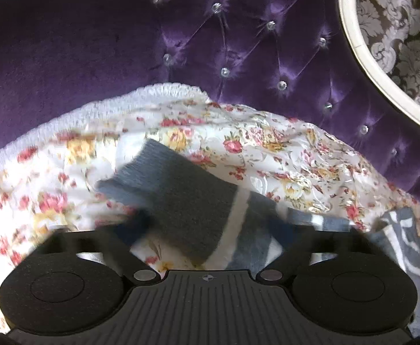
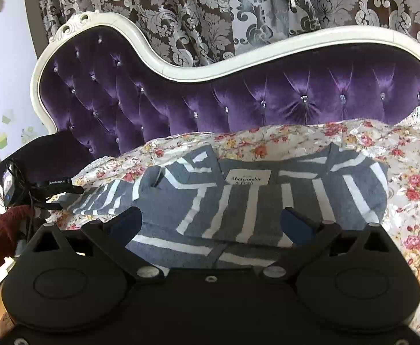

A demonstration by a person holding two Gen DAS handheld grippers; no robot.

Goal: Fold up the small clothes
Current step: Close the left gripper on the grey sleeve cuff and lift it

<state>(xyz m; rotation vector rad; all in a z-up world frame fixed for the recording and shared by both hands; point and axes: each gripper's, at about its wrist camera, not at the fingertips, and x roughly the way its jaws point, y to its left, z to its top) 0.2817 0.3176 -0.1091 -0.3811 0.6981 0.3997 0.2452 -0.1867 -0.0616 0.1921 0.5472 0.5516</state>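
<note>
Purple tufted sofa [image 2: 238, 106], floral bedspread [image 2: 411, 178], damask curtain [image 2: 181, 14].

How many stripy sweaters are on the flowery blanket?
1. The grey sweater with white stripes lies spread on the floral blanket, its sleeve reaching left. More clothes could be out of view.

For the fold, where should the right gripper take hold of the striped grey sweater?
Probably the striped grey sweater at its right shoulder edge, approached from the near side: that edge lies flat and free on the floral cover. The open right gripper hovers mid-body, where there is no edge.
</note>
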